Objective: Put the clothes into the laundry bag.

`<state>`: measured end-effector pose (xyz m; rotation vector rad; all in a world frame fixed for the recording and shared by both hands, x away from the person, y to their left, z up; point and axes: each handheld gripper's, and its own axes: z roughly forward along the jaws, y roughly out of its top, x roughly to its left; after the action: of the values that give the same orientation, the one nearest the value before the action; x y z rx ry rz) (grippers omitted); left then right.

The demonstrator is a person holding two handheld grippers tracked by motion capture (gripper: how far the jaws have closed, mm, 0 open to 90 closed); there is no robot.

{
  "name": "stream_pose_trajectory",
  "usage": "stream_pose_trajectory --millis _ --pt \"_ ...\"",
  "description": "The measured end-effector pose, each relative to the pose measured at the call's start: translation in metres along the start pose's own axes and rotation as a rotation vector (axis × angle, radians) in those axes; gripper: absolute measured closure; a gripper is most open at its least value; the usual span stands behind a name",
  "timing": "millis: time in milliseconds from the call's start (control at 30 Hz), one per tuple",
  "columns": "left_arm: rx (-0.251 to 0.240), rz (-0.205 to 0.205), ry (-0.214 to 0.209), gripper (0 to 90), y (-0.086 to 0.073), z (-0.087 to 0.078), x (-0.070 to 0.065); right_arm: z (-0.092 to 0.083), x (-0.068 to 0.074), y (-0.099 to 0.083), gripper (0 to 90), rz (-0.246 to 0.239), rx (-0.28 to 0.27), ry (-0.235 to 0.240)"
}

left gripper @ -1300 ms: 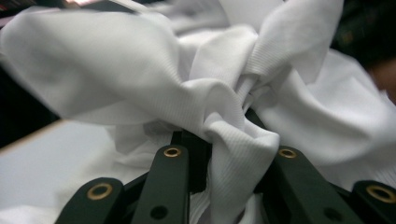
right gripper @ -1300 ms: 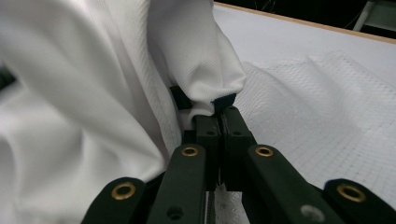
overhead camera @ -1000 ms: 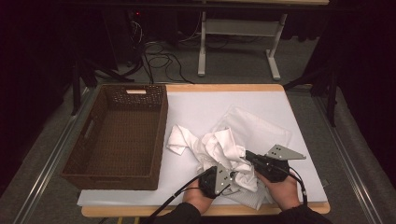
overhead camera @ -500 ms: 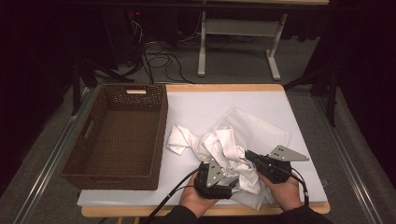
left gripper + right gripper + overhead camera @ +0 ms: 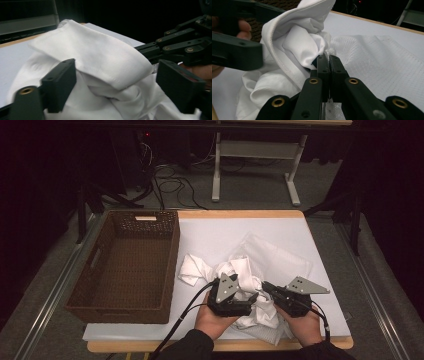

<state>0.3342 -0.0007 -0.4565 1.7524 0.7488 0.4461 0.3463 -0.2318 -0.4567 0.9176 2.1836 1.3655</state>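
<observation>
The crumpled white fabric garment (image 5: pixel 240 285) is lying at lower centre of the high view, on the white sheet covering the table (image 5: pixel 280 227), right of the empty brown wicker basket (image 5: pixel 125 265).

The right gripper (image 5: pixel 327 58) is pinching a garment fold, jaws fully closed. The left gripper (image 5: pixel 115 80) is standing apart around a fold, having just been narrowing, pads not pressing.

Folding appears barely begun; nothing is in the basket. The basket's pale label is proving unreadable.

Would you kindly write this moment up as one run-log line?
left claw: open, just been closing, white cloth between jaws | right claw: shut on white cloth | basket: no cloth inside
</observation>
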Motion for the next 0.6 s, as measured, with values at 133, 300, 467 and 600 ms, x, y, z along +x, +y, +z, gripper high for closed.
stream_pose_trajectory --millis 133,300,467,600 --pt "-0.017 -0.004 -0.007 68.8 -0.005 0.002 -0.003 0.000 -0.001 -0.001 89.8 0.000 -0.001 -0.003" --pt "-0.027 0.026 -0.029 82.1 -0.011 -0.005 -0.015 -0.001 -0.001 0.000 89.7 0.000 -0.005 -0.003" --pt "0.009 0.067 -0.060 82.3 -0.025 -0.001 -0.031 -0.002 0.000 0.002 89.8 0.011 -0.013 -0.005" --pt "0.044 0.068 -0.059 82.4 -0.033 0.009 -0.031 -0.005 0.001 0.005 89.8 -0.001 -0.023 0.000"
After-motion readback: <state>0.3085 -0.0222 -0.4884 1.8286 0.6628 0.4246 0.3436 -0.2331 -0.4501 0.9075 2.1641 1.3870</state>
